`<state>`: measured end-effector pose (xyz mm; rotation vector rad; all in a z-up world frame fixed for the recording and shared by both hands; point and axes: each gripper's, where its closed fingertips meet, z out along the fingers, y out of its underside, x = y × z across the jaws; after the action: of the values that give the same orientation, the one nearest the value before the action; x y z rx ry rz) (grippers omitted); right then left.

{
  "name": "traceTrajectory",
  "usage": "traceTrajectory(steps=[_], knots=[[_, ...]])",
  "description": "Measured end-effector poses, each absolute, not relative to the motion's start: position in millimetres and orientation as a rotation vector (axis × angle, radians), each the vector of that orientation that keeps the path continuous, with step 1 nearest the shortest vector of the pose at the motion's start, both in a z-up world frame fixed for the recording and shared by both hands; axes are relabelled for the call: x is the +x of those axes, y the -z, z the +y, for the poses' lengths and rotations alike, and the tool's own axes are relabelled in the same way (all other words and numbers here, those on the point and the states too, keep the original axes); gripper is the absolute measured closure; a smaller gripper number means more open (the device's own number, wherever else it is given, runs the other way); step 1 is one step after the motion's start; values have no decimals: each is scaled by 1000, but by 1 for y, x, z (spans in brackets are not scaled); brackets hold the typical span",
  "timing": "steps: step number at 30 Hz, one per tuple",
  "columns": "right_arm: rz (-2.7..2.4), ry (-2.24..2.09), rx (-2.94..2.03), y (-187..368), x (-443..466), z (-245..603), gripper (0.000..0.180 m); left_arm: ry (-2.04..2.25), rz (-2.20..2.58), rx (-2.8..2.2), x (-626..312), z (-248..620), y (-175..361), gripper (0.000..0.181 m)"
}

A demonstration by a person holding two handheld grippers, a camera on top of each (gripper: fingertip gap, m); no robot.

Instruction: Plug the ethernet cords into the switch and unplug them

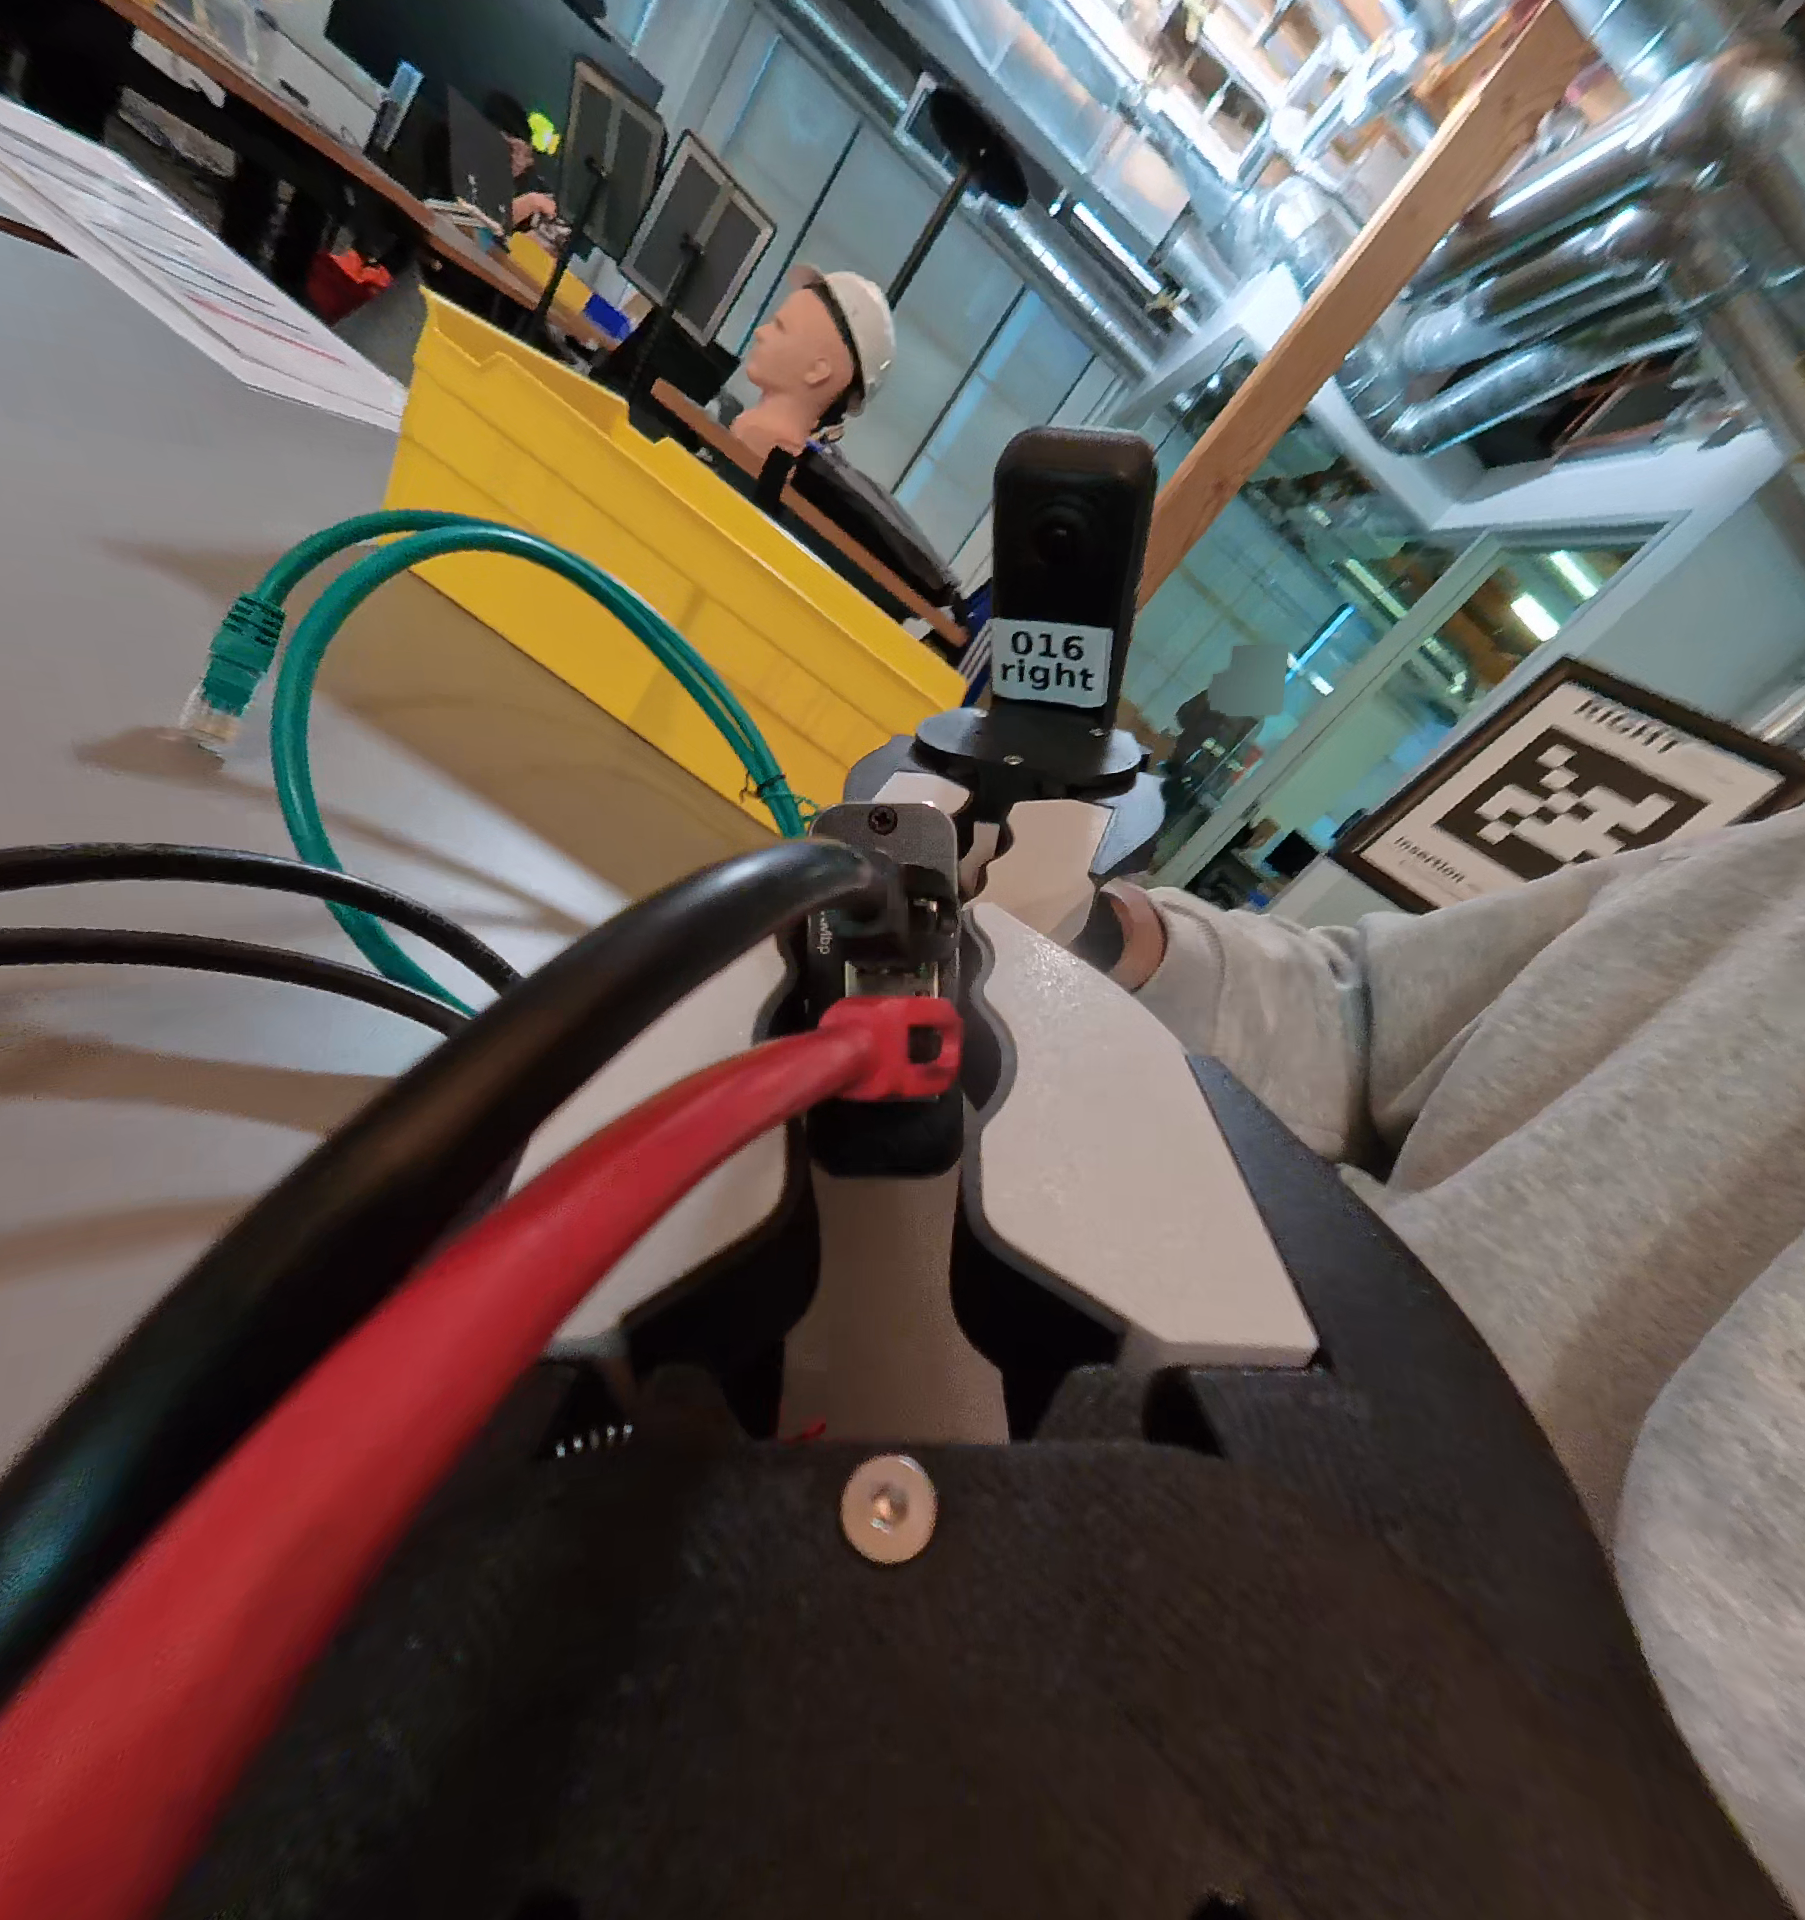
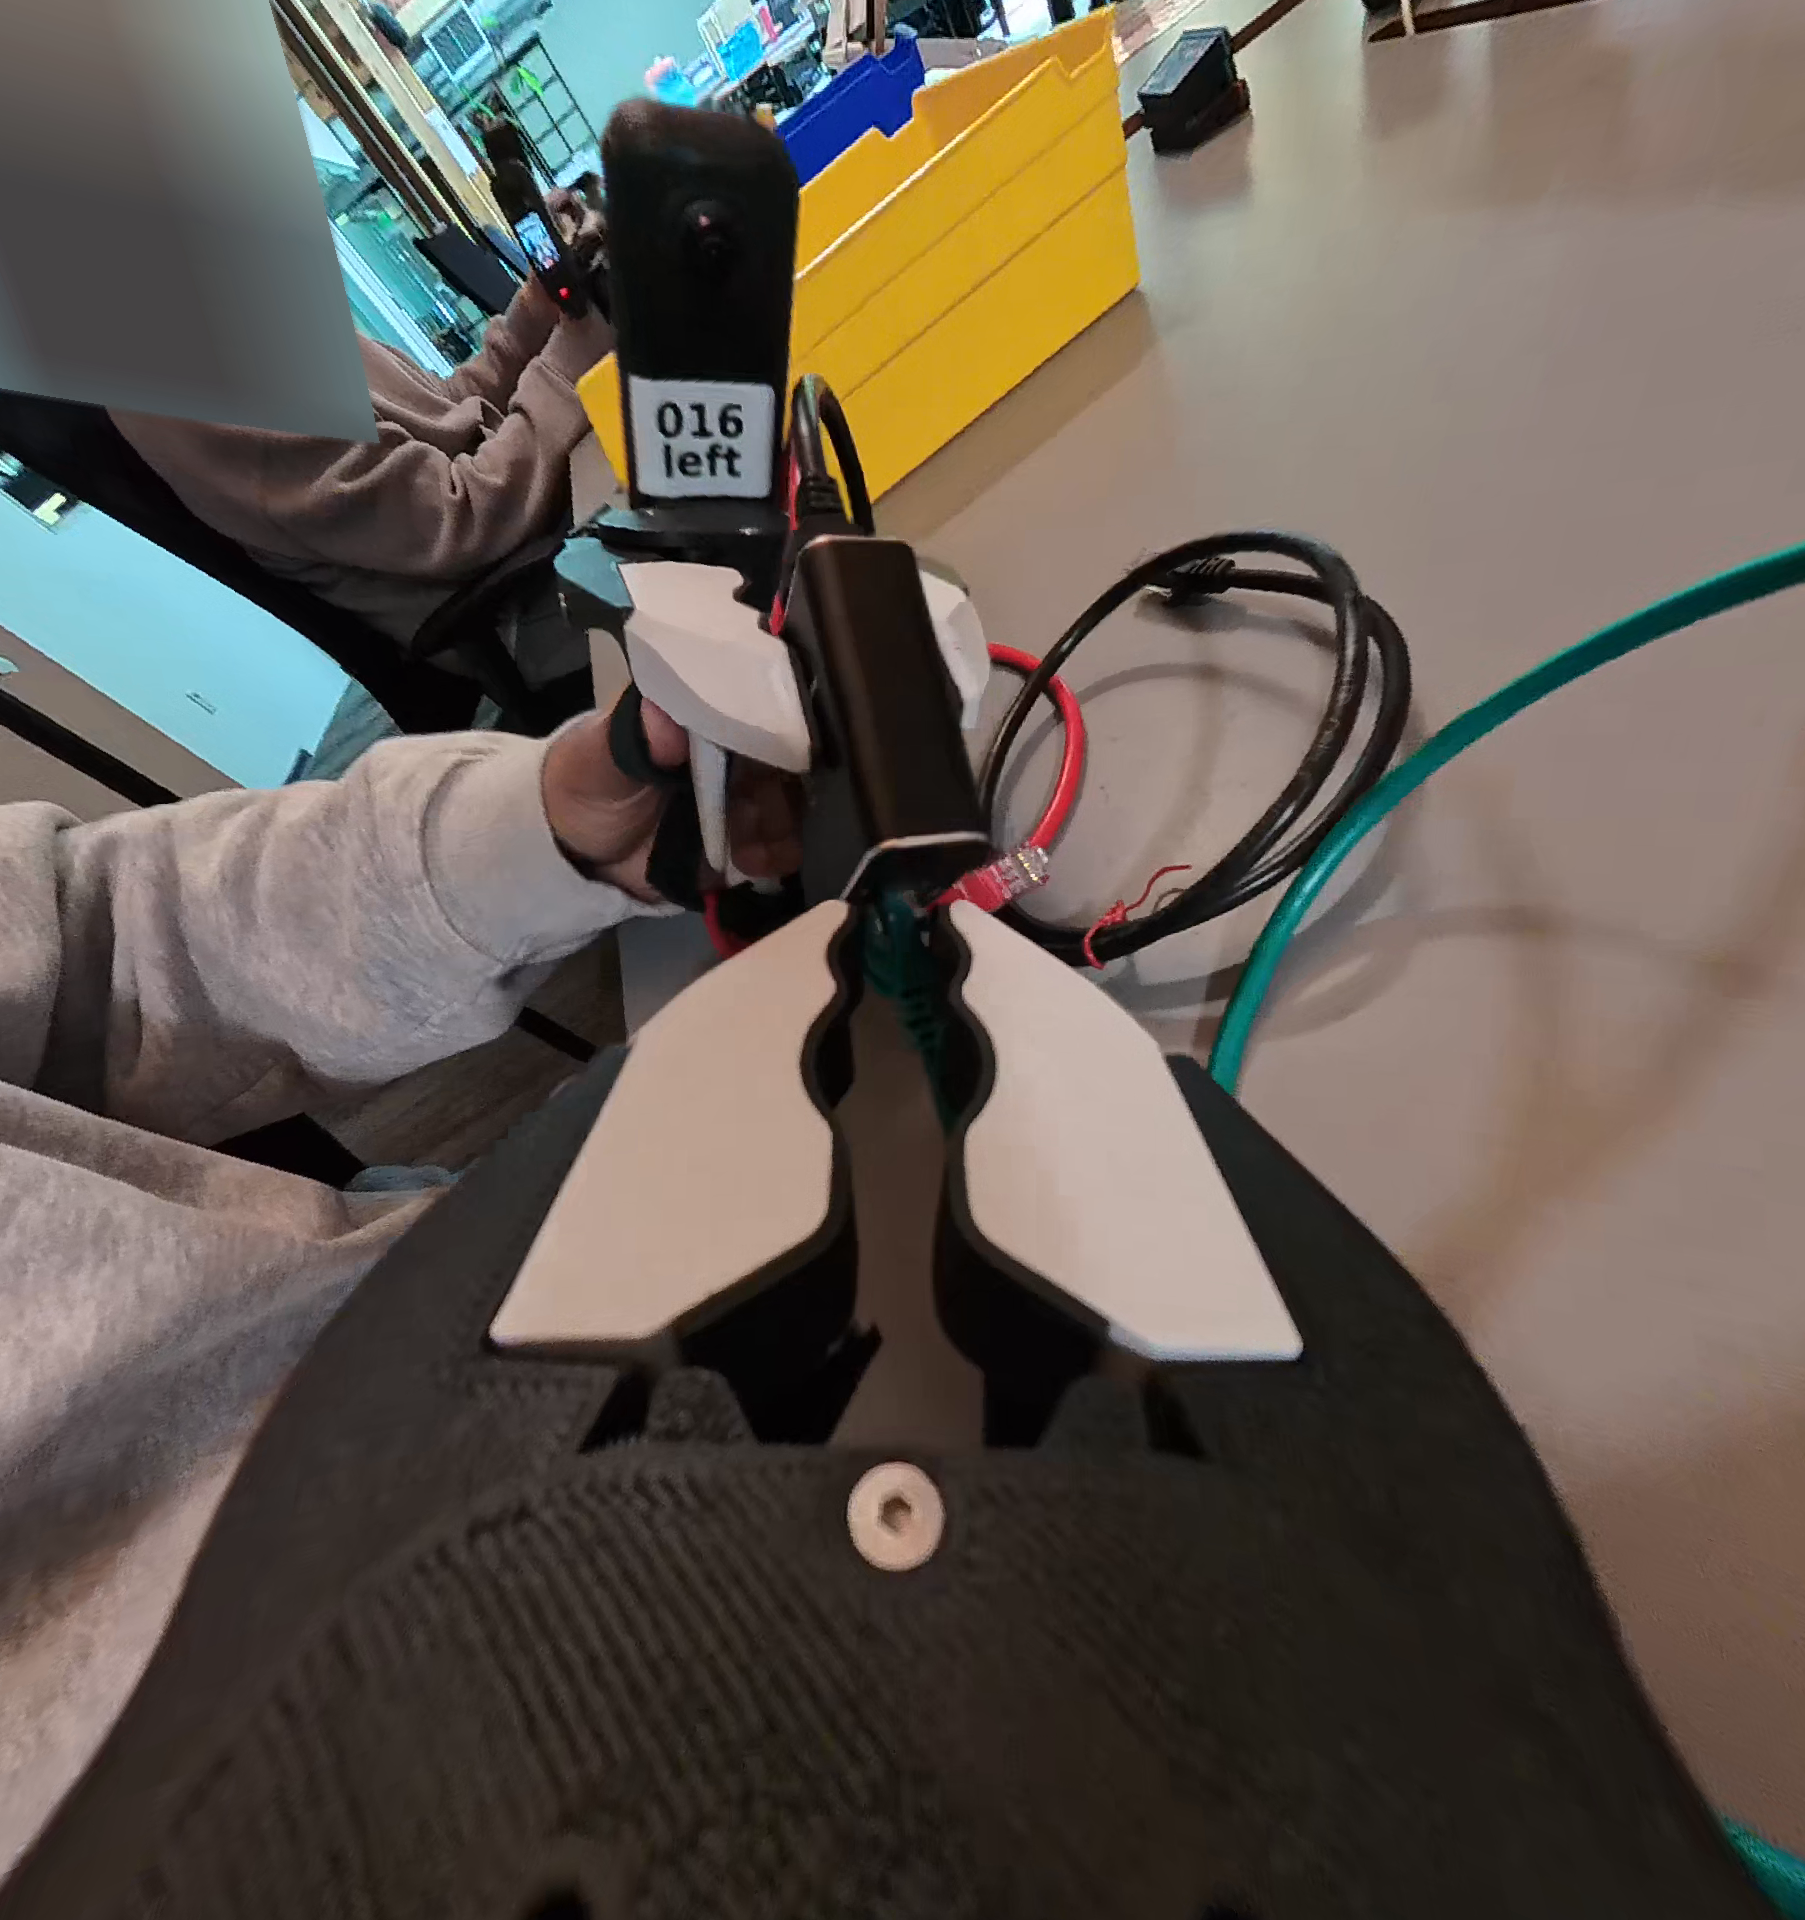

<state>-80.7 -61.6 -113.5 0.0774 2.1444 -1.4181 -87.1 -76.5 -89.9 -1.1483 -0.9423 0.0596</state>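
My left gripper (image 1: 882, 982) is shut on the small black switch (image 1: 882, 904) and holds it above the table. A red ethernet cord (image 1: 893, 1049) and a black cable (image 1: 524, 997) are plugged into the side facing this camera. In the right wrist view my right gripper (image 2: 903, 920) is shut on the green ethernet plug (image 2: 908, 997), whose tip meets the near end of the switch (image 2: 877, 707). How deep it sits is hidden. The left gripper (image 2: 856, 665) shows behind the switch. The green cord's (image 1: 295, 727) other plug (image 1: 220, 681) lies loose on the table.
A yellow bin (image 1: 607, 520) stands at the table's far side, also in the right wrist view (image 2: 981, 239). A coiled black cable (image 2: 1345, 727) and a loose red plug (image 2: 1012, 871) lie beside the switch. A black box (image 2: 1189, 88) sits farther off. A grey sleeve (image 1: 1500, 1039) is at the right.
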Motion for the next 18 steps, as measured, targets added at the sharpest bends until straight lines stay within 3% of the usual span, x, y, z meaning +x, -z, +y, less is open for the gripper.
traceTrajectory(steps=[1,12,15,18], knots=[[2130,1416,85,112,-80,-62,168,-35,-937,-1129,-87,-77,89,159],[2166,1412,30,109,-79,-58,168,55,-926,-1077,-87,-78,89,158],[2262,1437,52,115,-98,-49,169,-11,-941,-789,-88,-135,74,163],[2065,1562,163,87,-114,-43,169,-82,-954,-944,-82,-132,80,160]])
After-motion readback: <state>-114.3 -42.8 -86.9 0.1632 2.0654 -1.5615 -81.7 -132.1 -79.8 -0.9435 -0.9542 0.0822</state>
